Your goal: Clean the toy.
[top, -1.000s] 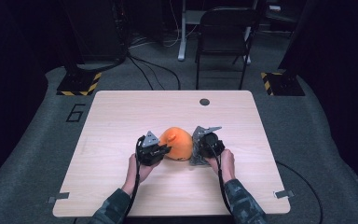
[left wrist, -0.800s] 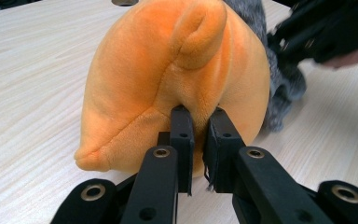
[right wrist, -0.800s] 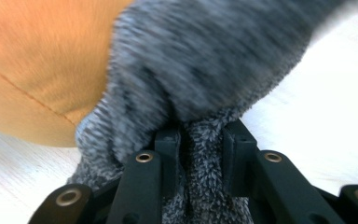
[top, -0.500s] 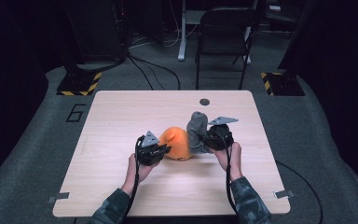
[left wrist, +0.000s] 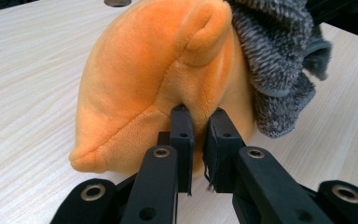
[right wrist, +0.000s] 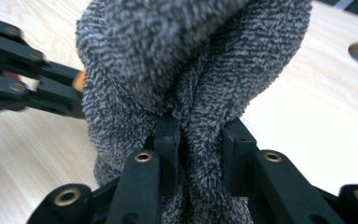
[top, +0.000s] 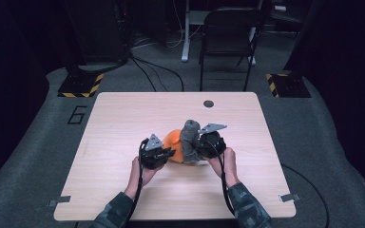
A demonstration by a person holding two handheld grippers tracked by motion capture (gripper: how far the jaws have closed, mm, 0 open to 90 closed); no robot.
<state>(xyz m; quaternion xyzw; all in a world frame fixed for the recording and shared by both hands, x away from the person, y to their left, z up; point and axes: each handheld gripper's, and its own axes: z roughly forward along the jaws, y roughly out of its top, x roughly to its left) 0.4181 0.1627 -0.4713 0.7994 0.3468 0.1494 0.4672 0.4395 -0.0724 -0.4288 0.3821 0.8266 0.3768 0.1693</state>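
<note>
Right hand-held gripper (top: 193,145) clenches the grey fleece cover (top: 187,141), half peeled off the orange plush (top: 173,138) pinched by the left hand-held gripper (top: 167,153).

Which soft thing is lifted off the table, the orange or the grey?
The grey fuzzy cloth, bunched in the right tongs; the orange plush toy rests on the table.

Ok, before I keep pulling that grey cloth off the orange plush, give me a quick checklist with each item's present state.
1. Left gripper pinching the orange plush: ok.
2. Right gripper clamped on a fold of the grey cloth: ok.
3. Cloth free of the plush: not ok, it drapes against one side.
4. Plush resting on the table: ok.
5. Space on the table around the work: ok.
6. Cloth snagged underneath: cannot tell.
</note>
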